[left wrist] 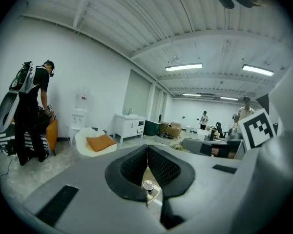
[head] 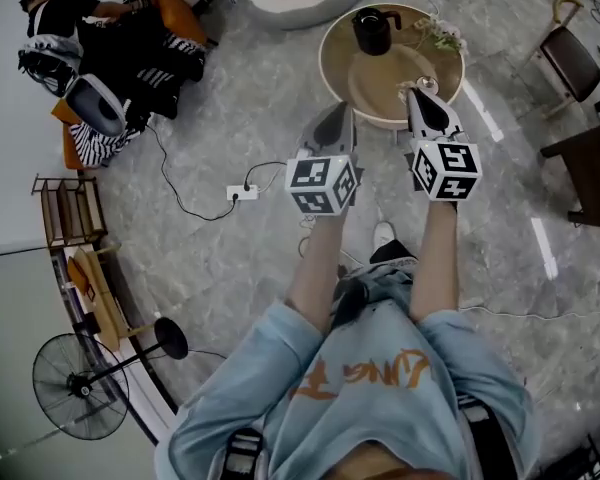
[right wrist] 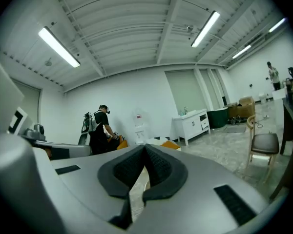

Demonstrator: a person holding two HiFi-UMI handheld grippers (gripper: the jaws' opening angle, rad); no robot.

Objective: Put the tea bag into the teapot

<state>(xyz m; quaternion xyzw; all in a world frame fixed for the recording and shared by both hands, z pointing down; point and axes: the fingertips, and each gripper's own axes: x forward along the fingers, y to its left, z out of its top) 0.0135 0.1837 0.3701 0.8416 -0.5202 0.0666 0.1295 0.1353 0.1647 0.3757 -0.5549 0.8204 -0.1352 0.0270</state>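
A black teapot [head: 375, 30] stands at the back of a round wooden table [head: 332, 43], behind a pale round tray [head: 380, 86]. I cannot make out a tea bag in any view. My left gripper [head: 340, 110] is shut and hovers over the floor at the table's near left edge. My right gripper [head: 414, 91] is shut over the tray's near right part. In the left gripper view the gripper [left wrist: 147, 148] holds nothing, and a small white round thing [left wrist: 147, 185] shows below it. The right gripper view also has its gripper [right wrist: 144, 146] shut with nothing held.
Dried flowers [head: 440, 34] lie on the table's right side. A power strip [head: 242, 192] and cable cross the floor left of me. A person [head: 70, 28] bends by an orange sofa at far left. A chair [head: 570, 58] stands right, a fan [head: 80, 388] lower left.
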